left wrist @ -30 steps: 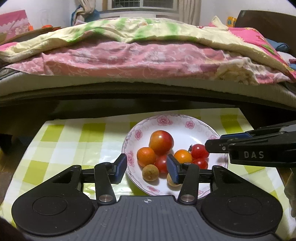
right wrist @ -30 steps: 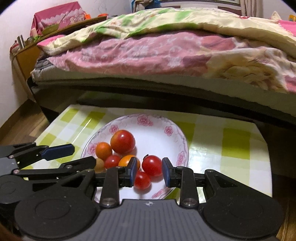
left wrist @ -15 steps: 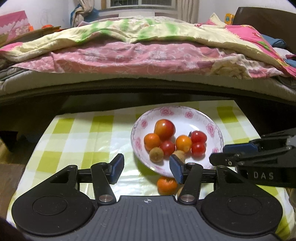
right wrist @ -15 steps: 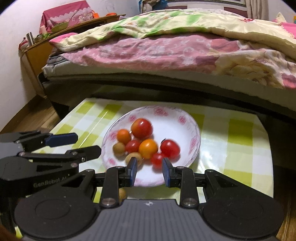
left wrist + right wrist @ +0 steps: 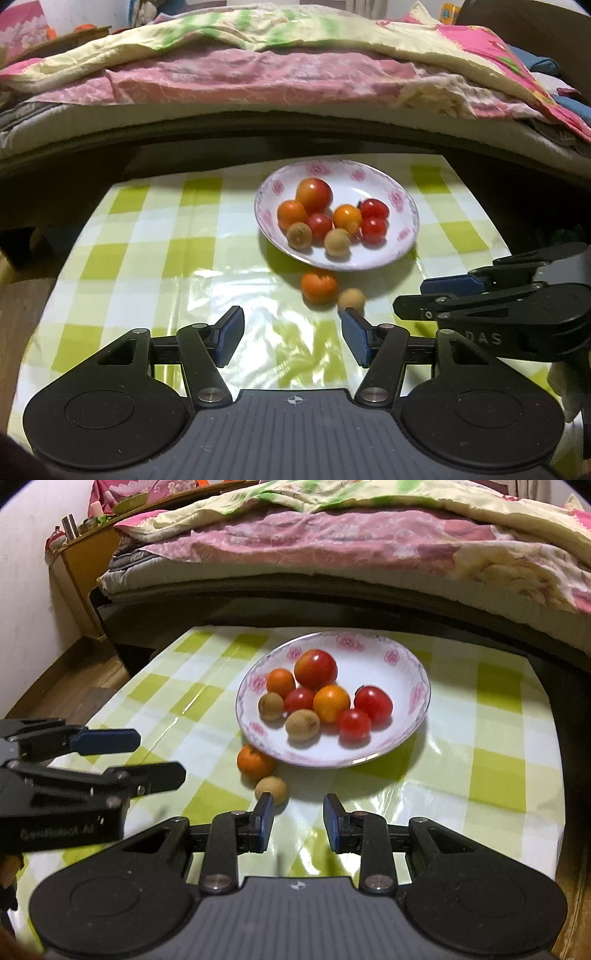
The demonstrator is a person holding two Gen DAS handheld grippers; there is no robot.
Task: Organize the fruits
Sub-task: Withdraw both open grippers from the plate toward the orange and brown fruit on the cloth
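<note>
A white plate (image 5: pixel 400 236) with pink flowers on its rim stood on the table (image 5: pixel 155 254), which wore a green-and-white checked cloth. In the plate lay eight fruits: a big red-orange tomato (image 5: pixel 314 195) toward the far side, an orange (image 5: pixel 291 214) to its left, a second orange (image 5: pixel 347 218) near the middle, three small red tomatoes (image 5: pixel 373 209), and two brown longans (image 5: pixel 299 236) at the near side. Two fruits lay outside the plate, on the cloth just beside its near rim: a third orange (image 5: pixel 318 285) and, touching or almost touching it on the near side, a loose longan (image 5: pixel 351 300).

The left gripper (image 5: pixel 291 339) hung over the cloth on the near side of the plate, its jaws opening, with nothing between them; the loose longan sat just beyond its right fingertip. The right gripper (image 5: pixel 299 821) was also on the near side of the plate, its jaws standing a narrow gap apart, as close as they came, and empty; the loose longan (image 5: pixel 271 790) lay just ahead of its left fingertip.

Beyond the table stood a bed (image 5: pixel 258 70) heaped with pink and yellow quilts.
</note>
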